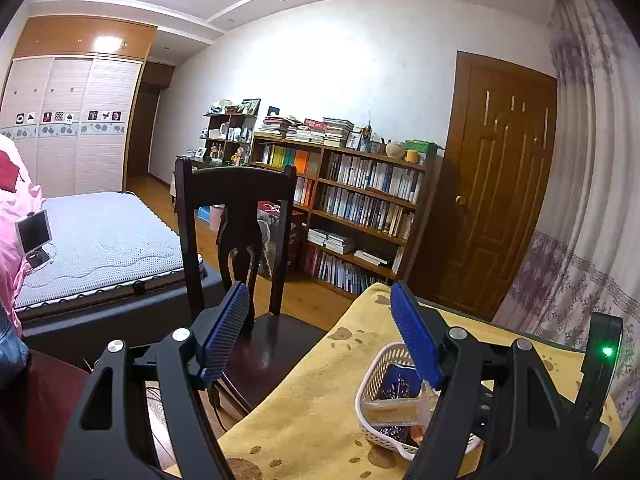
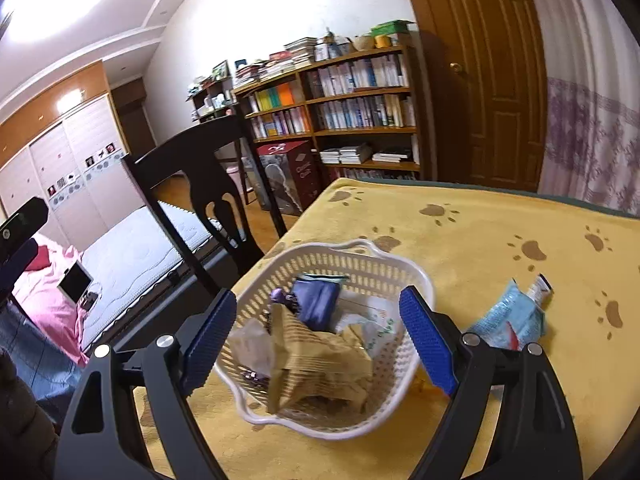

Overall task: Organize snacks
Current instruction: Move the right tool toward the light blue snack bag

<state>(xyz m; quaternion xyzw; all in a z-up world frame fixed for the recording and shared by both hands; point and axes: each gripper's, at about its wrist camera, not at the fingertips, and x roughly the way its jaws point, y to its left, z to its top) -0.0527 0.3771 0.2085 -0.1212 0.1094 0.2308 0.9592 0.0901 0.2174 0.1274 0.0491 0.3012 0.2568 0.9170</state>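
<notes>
Snacks [image 2: 320,344] fill the white basket [image 2: 372,276] on the yellow-covered table [image 2: 480,232], gathered for tidiness. Nearest, the right gripper [image 2: 320,340] hangs spread over it, holding nothing; the left gripper [image 1: 320,336] is likewise spread and empty. One blue packet [image 2: 508,316] lies beside the basket, probably next.

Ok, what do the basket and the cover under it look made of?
The basket looks like white moulded plastic: glossy, with regular slotted walls and a wavy rim. The cover looks like soft yellow fabric, maybe fleece or towelling: matte, slightly fuzzy, printed with brown paw marks. The exact weave cannot be told.
</notes>
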